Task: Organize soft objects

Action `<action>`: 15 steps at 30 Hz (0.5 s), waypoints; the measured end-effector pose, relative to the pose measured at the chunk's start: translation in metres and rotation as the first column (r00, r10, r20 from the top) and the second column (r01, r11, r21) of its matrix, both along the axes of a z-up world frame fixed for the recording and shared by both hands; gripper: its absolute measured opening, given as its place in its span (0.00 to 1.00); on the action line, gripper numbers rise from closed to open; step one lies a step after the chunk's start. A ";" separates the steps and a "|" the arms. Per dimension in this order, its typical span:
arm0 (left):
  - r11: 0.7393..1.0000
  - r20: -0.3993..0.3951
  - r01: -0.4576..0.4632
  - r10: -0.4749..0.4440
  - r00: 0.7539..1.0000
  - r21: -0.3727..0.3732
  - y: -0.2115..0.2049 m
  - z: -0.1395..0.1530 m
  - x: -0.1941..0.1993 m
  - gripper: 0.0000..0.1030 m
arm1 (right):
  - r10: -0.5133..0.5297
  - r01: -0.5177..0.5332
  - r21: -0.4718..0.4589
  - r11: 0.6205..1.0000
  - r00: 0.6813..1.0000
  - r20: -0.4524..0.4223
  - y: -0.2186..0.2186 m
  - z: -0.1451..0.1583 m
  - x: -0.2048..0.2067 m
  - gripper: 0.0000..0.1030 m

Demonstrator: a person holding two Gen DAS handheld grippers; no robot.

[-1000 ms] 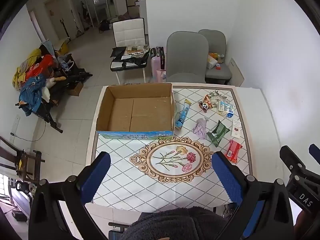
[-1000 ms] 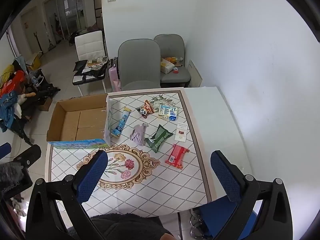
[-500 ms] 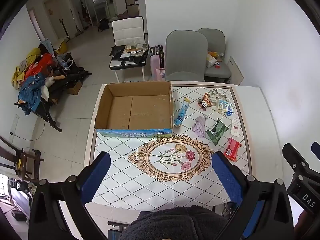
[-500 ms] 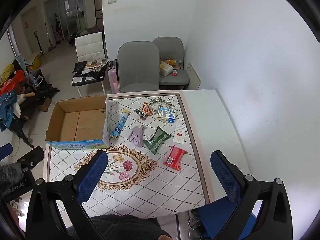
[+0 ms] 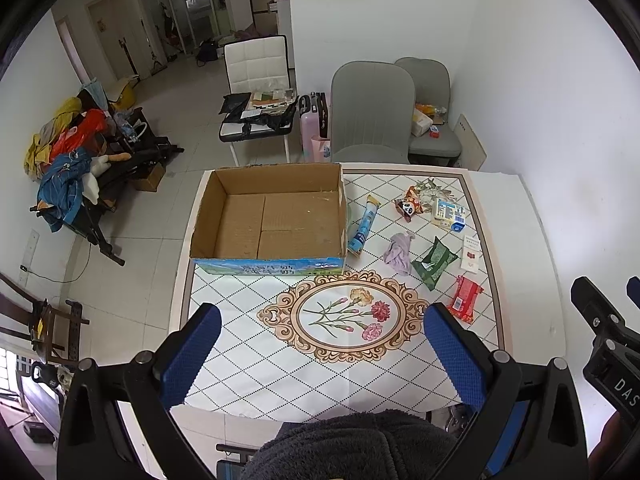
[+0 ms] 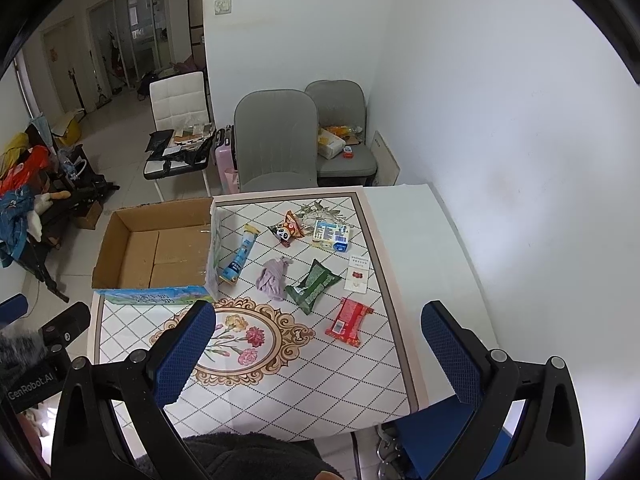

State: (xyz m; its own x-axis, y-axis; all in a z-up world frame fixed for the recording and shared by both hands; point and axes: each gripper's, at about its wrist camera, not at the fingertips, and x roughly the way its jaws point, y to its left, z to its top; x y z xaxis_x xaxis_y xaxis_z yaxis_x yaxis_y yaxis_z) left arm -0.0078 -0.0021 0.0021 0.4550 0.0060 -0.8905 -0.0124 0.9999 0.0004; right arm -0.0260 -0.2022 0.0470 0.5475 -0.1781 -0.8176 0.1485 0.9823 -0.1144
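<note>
left gripper [image 5: 320, 350] wide, empty | right gripper [image 6: 316, 344] wide, empty | purple cloth [image 6: 273, 279] mid-table, ahead of both, right nearer | box [image 5: 272, 216] at table's left edge, empty

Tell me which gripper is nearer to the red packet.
Right. The right gripper hangs open just short of the red packet, almost in line with it; the left gripper is open too, farther toward the box side.

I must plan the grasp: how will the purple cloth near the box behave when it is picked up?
The purple cloth lies crumpled in folds, so it is probably floppy and will hang and change shape. It looks thin, likely light. On the flat table it should not roll.
</note>
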 end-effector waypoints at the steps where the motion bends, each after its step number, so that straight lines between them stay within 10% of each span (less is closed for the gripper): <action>1: 1.000 0.001 -0.001 0.001 1.000 -0.001 0.000 0.000 0.000 1.00 | 0.000 0.000 0.000 1.000 1.000 0.001 0.000 0.000 0.000 1.00; 15: 1.000 0.003 0.000 0.000 1.000 -0.005 0.001 0.003 -0.003 1.00 | 0.005 -0.005 -0.006 1.000 1.000 0.005 0.001 0.004 -0.001 1.00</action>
State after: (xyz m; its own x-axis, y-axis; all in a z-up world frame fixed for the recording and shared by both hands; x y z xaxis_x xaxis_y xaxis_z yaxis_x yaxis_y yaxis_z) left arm -0.0106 -0.0007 0.0053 0.4573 0.0013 -0.8893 -0.0122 0.9999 -0.0048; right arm -0.0270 -0.2010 0.0507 0.5527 -0.1805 -0.8136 0.1446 0.9822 -0.1196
